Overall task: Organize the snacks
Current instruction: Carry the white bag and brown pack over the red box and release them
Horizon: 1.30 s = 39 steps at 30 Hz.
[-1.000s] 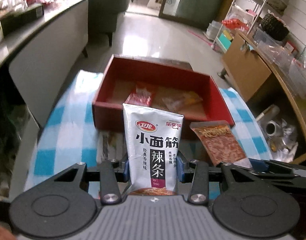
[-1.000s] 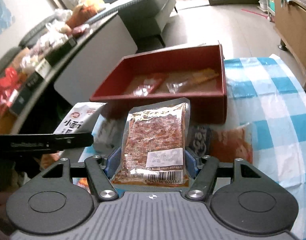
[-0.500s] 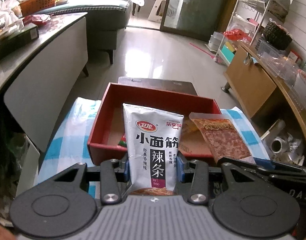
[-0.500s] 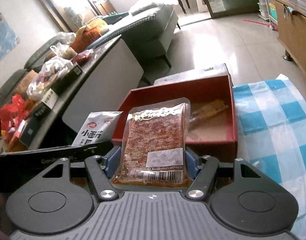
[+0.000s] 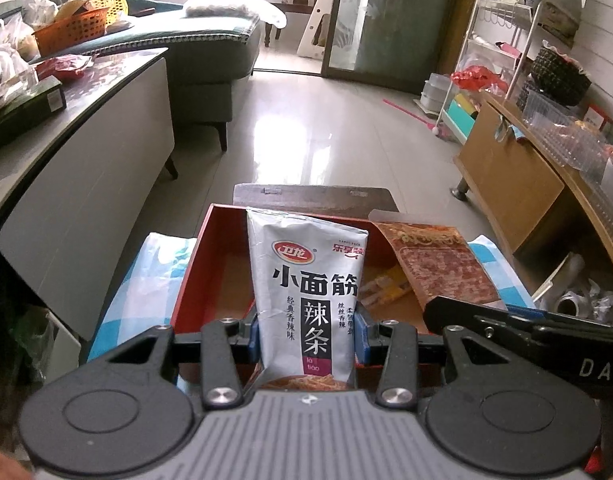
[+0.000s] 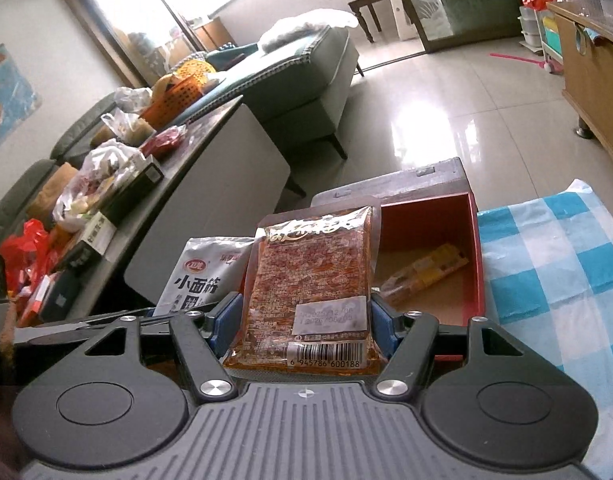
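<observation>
My left gripper [image 5: 306,332] is shut on a silver-white latiao snack pouch [image 5: 308,292] and holds it upright over the near edge of the red box [image 5: 194,264]. My right gripper [image 6: 302,320] is shut on a clear packet of reddish spicy strips [image 6: 310,280], also raised over the red box [image 6: 472,264]. Each held packet shows in the other view: the reddish one at right [image 5: 438,264], the silver one at left [image 6: 204,276]. A yellow-orange wrapped snack [image 6: 422,276] lies inside the box.
The box sits on a blue-and-white checked cloth [image 6: 554,264]. A grey counter [image 5: 78,132] with bags and boxes runs along the left. A wooden cabinet [image 5: 518,184] stands at right. A green sofa [image 6: 302,80] and shiny tiled floor lie beyond.
Both grippers have risen and moved forward over the red box with their packets still held. The view now tilts up towards the room, and the snacks on the table in front have dropped out of sight.
</observation>
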Available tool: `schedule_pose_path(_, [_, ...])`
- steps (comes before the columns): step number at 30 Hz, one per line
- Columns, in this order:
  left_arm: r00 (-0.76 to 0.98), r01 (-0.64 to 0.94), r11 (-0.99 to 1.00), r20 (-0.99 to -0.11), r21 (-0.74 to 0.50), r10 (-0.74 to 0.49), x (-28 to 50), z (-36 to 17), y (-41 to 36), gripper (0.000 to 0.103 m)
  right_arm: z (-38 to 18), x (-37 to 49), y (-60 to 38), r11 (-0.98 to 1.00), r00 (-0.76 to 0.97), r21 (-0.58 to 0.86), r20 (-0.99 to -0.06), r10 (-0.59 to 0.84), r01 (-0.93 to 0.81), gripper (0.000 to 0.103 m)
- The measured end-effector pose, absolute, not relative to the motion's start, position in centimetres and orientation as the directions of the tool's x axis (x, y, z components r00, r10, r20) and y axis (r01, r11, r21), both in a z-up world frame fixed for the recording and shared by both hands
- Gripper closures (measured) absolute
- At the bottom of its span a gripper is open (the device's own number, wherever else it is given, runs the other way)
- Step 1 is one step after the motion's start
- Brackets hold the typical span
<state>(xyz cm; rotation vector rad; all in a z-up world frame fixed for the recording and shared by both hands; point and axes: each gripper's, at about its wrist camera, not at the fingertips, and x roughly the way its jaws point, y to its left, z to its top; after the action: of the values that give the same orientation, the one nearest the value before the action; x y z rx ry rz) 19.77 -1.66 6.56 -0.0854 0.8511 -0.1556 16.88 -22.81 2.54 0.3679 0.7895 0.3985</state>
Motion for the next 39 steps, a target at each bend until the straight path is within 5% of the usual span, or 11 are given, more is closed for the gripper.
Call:
schedule_pose_path(33, [0.623, 0.039, 0.998, -0.780, -0.050, -0.064, 27.7, 0.6, -3.4, 0.067, -1.8, 24.7, -22.4, 0.901, 0.595, 0.400, -0.688, 0.415, -0.166, 0.029])
schedule_pose_path(39, [0.591, 0.022, 1.000, -0.806, -0.010, -0.021, 28.7, -1.2, -3.3, 0.056, -4.0, 26.0, -21.8, 0.913, 0.553, 0.372, -0.730, 0.401, -0.170, 0.023])
